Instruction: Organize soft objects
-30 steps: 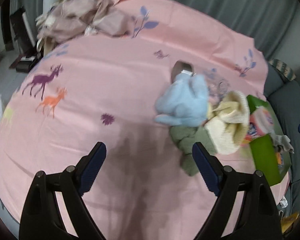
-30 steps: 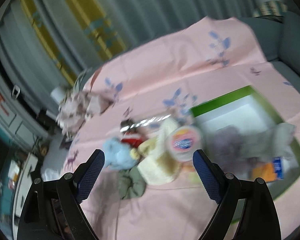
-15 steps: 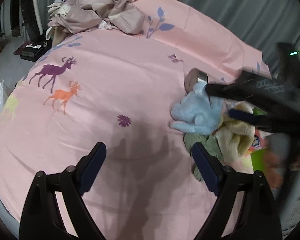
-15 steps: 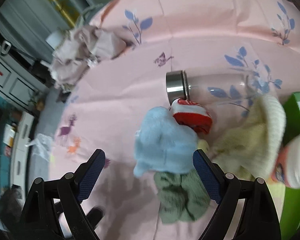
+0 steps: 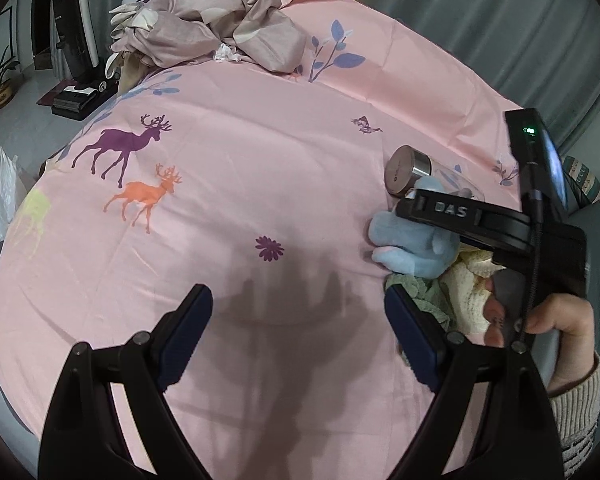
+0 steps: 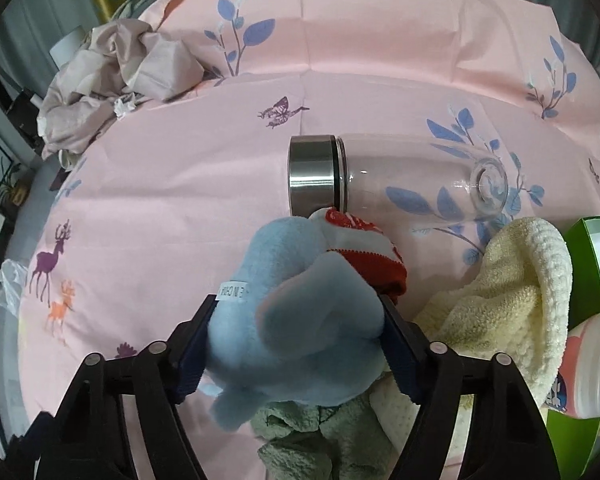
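My right gripper point(image 6: 296, 340) is clamped on the light blue plush toy point(image 6: 300, 320), white tag showing on its left side. A red-and-white knit piece point(image 6: 364, 244) is pressed against the toy's top. Cream fuzzy knit hat point(image 6: 512, 304) lies just to the right on the pink sheet, touching the pile. A crumpled sage green cloth point(image 6: 320, 436) lies under the toy.
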A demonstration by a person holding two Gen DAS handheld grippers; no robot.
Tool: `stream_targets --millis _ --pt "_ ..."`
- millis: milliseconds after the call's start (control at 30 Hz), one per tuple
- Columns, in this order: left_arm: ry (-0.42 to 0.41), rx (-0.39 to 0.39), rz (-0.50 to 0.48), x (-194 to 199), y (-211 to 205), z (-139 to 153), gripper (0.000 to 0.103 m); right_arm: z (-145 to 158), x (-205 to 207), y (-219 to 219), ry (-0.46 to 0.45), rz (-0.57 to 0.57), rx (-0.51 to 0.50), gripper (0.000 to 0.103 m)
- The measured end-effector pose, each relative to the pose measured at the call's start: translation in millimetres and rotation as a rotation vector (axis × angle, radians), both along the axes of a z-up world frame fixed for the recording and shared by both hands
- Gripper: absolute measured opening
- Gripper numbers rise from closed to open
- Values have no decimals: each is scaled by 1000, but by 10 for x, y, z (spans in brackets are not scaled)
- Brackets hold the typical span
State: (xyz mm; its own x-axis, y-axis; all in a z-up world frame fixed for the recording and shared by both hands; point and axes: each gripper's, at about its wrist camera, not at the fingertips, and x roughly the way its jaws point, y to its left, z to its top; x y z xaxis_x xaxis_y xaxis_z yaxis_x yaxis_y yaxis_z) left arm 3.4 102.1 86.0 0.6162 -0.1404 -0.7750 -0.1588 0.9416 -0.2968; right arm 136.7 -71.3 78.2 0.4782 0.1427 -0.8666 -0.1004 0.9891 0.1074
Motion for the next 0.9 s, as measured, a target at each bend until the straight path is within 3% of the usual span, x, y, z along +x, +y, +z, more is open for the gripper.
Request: stream_targets --millis 100,233,367,500,667,900 --pt "0 -1 3 3 15 -1 87 67 -54 -53 -10 4 45 74" --pt "6 0 4 10 17 -12 87 371 -314 -220 -57 42 117 74" --pt "7 0 8 8 18 -15 87 711 -718 -351 -144 104 102 74" --pt "11 -3 8 9 21 -28 87 868 -1135 -493 -173 162 105 75" --pt "15 -3 0 8 -9 -26 87 573 -1502 -600 -85 199 94 75" --pt "23 5 -16 6 -49 -45 87 -38 -1425 -496 27 152 66 75"
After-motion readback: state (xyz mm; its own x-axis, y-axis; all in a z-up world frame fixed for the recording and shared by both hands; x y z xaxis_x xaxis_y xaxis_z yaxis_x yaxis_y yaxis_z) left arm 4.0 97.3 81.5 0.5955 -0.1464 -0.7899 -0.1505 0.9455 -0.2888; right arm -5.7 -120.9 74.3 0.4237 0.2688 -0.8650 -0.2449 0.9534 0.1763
